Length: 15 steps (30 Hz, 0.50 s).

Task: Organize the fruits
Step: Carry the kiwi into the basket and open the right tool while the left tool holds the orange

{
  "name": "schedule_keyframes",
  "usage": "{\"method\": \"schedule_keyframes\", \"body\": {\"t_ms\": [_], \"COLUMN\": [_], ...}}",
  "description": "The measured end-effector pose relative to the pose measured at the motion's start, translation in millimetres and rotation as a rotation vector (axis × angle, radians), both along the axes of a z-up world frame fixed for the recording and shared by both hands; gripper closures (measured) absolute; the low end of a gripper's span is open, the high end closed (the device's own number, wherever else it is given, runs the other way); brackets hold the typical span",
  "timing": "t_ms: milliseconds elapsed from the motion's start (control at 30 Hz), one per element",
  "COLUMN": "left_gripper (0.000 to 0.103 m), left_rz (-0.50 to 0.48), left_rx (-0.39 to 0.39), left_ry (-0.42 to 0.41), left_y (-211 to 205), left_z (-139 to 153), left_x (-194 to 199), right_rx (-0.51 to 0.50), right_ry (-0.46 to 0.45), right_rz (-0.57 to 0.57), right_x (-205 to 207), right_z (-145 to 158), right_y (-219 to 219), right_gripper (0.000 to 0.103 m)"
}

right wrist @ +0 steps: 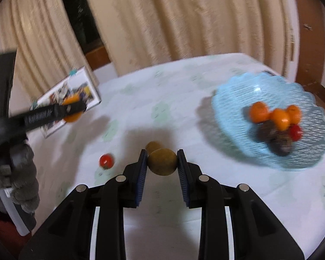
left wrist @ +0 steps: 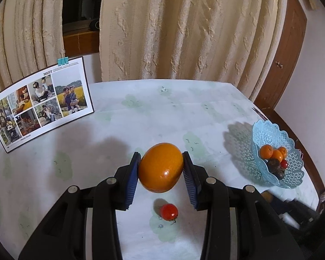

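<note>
I pinch an orange fruit (left wrist: 161, 167) in my left gripper (left wrist: 161, 169) and a brown fruit (right wrist: 162, 161) in my right gripper (right wrist: 162, 162), both lifted toward the blue basket (right wrist: 231, 99) at the table's right edge.

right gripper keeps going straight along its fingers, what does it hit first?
Likely the second brown fruit on the tablecloth, just beyond the brown fruit the right gripper holds. Depth is unclear; it may pass above it and meet cloth.
</note>
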<state>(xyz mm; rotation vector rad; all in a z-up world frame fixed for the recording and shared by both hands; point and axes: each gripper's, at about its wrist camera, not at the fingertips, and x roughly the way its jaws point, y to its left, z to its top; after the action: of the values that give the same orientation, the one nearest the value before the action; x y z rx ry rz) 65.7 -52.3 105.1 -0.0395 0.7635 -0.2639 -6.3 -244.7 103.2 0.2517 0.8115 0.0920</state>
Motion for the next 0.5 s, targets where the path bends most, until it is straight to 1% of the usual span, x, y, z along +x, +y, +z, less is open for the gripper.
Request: {"method": "schedule_keyframes", "body": {"t_ms": [233, 367, 500], "left_gripper": [0.064, 0.064, 0.064], "left_rz": [-0.022, -0.034, -0.046], "left_rx": [0.007, 0.011, 0.015], "left_ry": [-0.003, -0.006, -0.007], "left_y": [-7.8, -11.9, -15.7], "left_z": [-0.3, -0.3, -0.4], "left_x": [-5.5, -8.6, -10.9], "right_rx": [0.003, 0.0, -0.025], "right_ry": [-0.052, -0.06, -0.061], "right_rz": [-0.141, -0.212, -0.279], "right_x": [-16.4, -23.8, -26.9], "right_z": [20.6, 22.7, 22.0], "right_y": [-53.3, -79.1, -103.9], "right_gripper": [0.074, 0.074, 0.074]}}
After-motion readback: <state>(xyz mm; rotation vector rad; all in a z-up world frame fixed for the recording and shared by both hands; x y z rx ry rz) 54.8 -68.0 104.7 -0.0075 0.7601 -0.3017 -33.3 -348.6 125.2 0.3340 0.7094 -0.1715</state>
